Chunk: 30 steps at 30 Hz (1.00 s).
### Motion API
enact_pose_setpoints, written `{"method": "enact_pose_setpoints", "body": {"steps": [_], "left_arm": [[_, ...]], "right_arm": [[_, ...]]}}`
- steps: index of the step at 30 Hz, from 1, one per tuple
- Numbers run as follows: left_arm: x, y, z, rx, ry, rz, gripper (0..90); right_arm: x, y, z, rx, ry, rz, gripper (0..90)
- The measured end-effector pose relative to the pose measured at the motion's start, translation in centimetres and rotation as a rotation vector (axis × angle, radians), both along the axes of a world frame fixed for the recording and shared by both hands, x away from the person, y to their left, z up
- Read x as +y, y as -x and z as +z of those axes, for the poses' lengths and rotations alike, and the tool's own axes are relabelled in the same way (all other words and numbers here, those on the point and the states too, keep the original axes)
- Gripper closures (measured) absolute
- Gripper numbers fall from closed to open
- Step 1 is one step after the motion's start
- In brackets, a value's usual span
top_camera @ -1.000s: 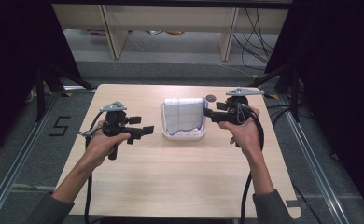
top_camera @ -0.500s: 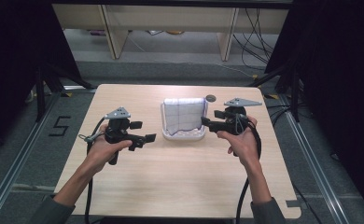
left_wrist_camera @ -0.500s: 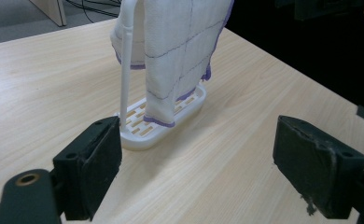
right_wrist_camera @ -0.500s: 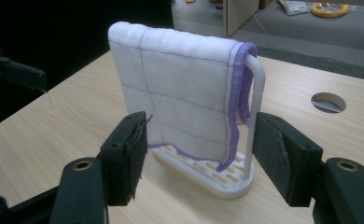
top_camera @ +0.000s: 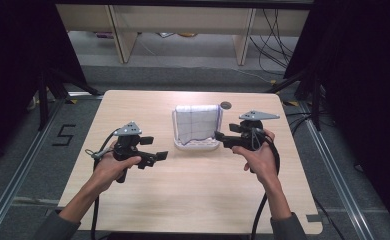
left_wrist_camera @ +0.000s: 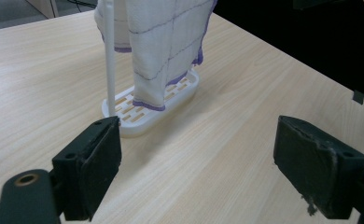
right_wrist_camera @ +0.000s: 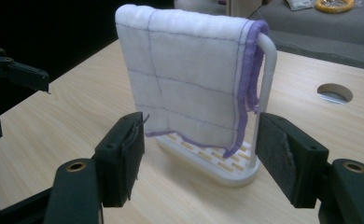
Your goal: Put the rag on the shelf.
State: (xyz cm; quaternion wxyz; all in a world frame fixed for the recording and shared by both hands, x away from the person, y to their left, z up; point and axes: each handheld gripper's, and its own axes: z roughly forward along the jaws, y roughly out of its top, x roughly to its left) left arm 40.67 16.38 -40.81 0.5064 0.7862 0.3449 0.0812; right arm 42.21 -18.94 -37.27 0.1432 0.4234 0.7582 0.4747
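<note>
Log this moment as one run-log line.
left tongs: open, empty | right tongs: open, empty, beside rack | cloth: draped over white rack | table: wood

Both my forearms come in from the bottom of the high view, angled up and a bit outward, sleeves just showing at the edge. My left hand (top_camera: 114, 165) wraps the handle of the left gripper (top_camera: 159, 156), which points to the right, jaws spread wide with nothing between them. My right hand (top_camera: 258, 152) holds the right gripper (top_camera: 219, 136), pointing left toward the other one, jaws also spread wide and empty. The two grippers sit well apart, the right a bit farther up than the left. A cable trails back from each along my arms.
</note>
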Motion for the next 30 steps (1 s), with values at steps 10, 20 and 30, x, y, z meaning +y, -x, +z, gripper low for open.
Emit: {"method": "enact_pose_setpoints", "body": {"steps": [10,20,30], "left_arm": [[0.0,1.2,-0.2,-0.009,0.0,-0.01,14.9],[0.1,2.4,-1.9,-0.001,-0.037,-0.02,14.9],[0.5,3.2,-2.5,0.001,-0.039,-0.022,15.0]], "right_arm": [[0.3,0.4,-0.8,0.019,0.022,0.009,33.2],[0.9,1.1,-1.4,0.014,0.028,0.046,32.6],[1.7,1.8,-2.1,0.022,0.045,0.056,31.8]]}}
